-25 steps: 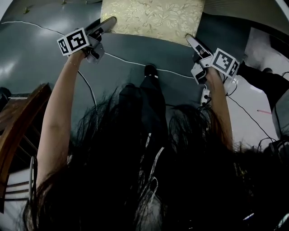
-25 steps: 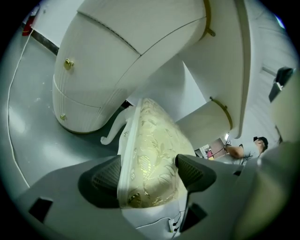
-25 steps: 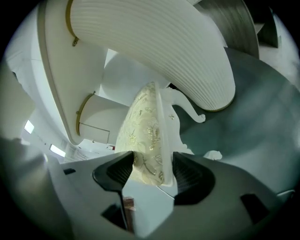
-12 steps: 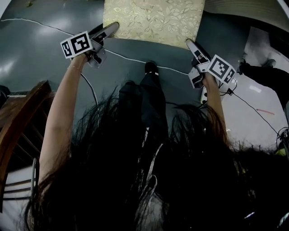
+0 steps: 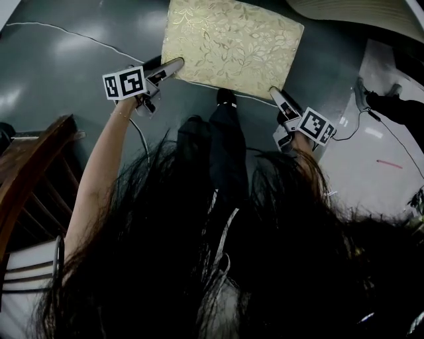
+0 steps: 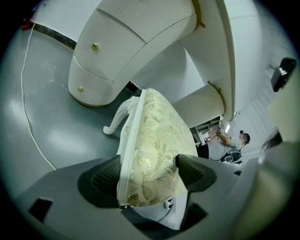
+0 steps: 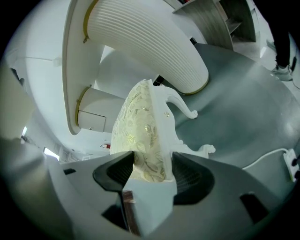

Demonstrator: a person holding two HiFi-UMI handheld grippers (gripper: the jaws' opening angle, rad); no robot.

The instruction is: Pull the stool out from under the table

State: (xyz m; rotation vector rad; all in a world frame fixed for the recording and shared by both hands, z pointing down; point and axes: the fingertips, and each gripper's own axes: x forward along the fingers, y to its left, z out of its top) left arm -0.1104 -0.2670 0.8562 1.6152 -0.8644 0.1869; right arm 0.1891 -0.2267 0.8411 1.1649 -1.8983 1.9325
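Observation:
The stool has a cream floral cushion and white carved legs. In the head view it stands on the grey floor, its far edge near the white table. My left gripper is shut on the stool's near left corner. My right gripper is shut on the near right corner. In both gripper views the cushion edge fills the space between the jaws. A curled white leg shows under the seat.
The white table's ribbed pedestal and curved base stand behind the stool. A white cable runs over the floor. A wooden chair is at my left. My leg and shoe stand just before the stool. A white mat lies at the right.
The stool has come toward me and shows more of its seat, clear of the table. Both grippers moved back toward my body with it, still holding its near corners.

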